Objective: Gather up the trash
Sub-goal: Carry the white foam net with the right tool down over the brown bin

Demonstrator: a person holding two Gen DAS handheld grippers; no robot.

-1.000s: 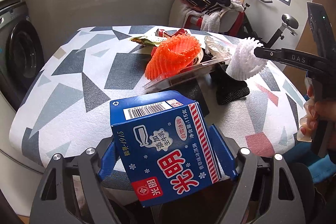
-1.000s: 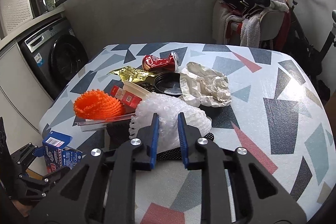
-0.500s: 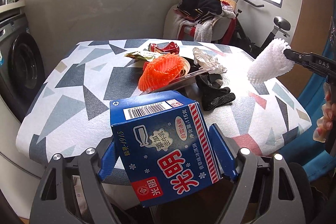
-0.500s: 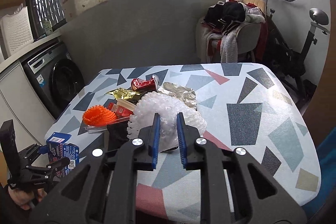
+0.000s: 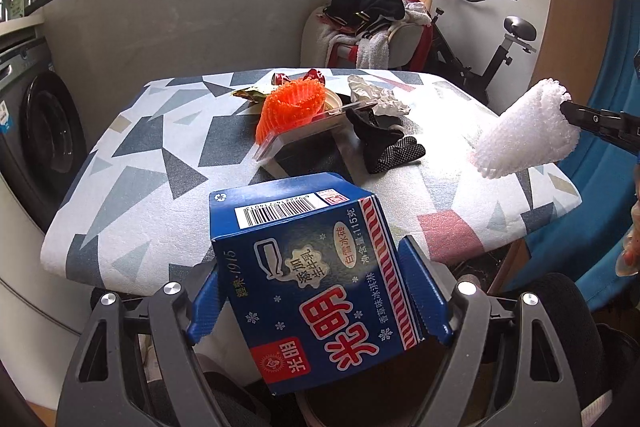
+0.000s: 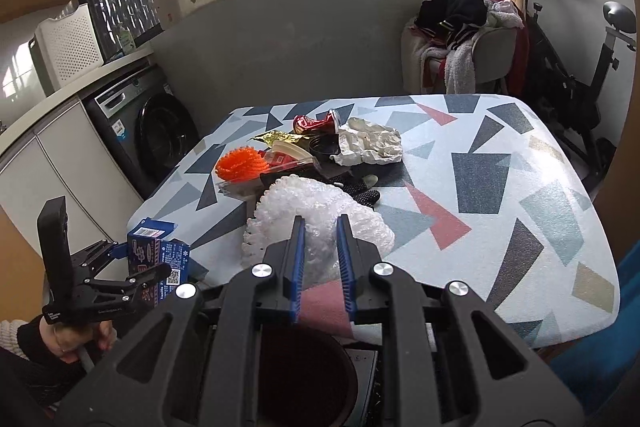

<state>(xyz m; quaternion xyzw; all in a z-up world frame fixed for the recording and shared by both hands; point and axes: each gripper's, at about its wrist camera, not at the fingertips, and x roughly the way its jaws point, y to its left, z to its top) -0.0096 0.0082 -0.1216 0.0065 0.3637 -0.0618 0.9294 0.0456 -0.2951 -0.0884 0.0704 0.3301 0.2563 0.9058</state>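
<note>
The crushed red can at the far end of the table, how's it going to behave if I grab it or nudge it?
The crushed red can lies on its side and looks dented, so it probably won't roll far if nudged. Being flattened, it is likely empty and light. Its metal skin may be slippery and could buckle further under the right gripper, which is now shut on white foam netting.

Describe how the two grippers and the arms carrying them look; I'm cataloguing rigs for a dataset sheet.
Each hand-held gripper, left and right, has matte black linkage arms with cut-out slots, silver round bolt heads and two flat blue ribbed pads. An upright black grip carries small white lettering. The person's left hand emerges from a dark sleeve over a cream knitted cuff.
</note>
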